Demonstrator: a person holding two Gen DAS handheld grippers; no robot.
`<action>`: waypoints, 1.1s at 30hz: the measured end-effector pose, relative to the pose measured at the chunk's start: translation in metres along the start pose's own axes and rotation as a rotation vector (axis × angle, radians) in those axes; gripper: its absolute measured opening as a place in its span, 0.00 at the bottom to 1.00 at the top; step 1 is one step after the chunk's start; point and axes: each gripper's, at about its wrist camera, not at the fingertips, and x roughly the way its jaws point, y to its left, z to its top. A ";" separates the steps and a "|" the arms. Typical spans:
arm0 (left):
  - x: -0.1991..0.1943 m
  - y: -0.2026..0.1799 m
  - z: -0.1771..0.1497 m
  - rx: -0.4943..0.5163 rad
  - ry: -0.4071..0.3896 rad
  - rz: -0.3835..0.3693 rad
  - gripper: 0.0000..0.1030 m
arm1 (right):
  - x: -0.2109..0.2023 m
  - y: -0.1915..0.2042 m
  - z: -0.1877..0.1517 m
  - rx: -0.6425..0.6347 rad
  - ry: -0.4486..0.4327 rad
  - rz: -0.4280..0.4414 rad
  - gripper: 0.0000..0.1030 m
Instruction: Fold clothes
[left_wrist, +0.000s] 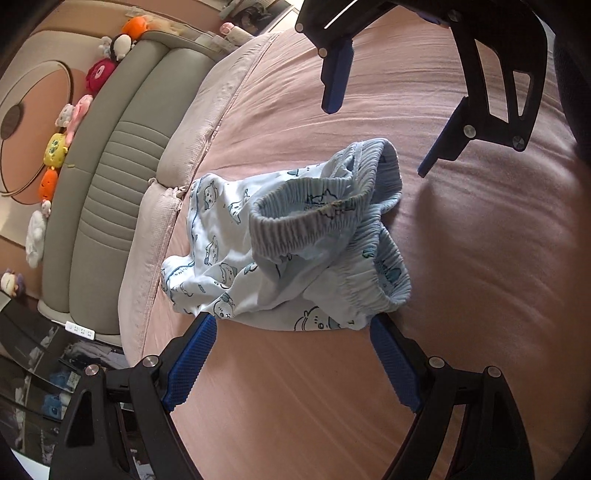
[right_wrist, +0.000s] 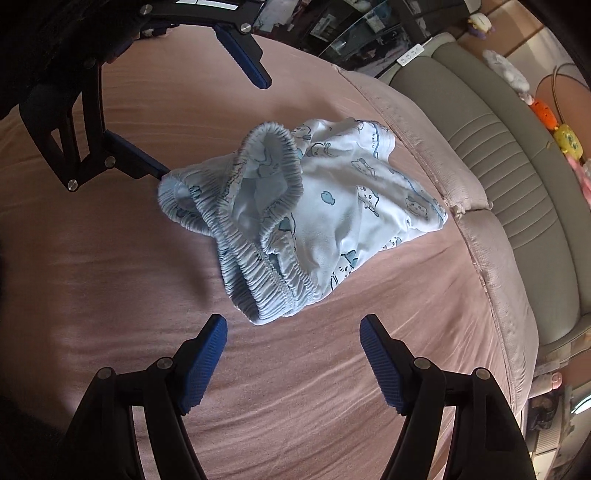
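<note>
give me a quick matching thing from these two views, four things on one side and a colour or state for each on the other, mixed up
Things:
1. shorts
2. bed sheet
3. headboard
4. left claw

Colour or state:
a. grey, padded with stitched ribs
b. open, holding nothing
c. pale blue, cartoon print, crumpled
d. plain pink

Pairs: 1-c, 2-d, 3-a, 4-b
</note>
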 end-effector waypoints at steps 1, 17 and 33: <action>0.002 -0.003 0.001 0.013 -0.003 0.004 0.83 | 0.002 0.003 0.000 -0.013 0.003 -0.001 0.72; -0.011 -0.026 -0.006 0.176 -0.073 0.051 0.83 | 0.013 0.007 0.004 -0.020 -0.047 -0.024 0.75; 0.011 -0.022 0.014 0.228 -0.150 0.083 1.00 | 0.016 -0.002 0.003 0.020 -0.069 0.014 0.77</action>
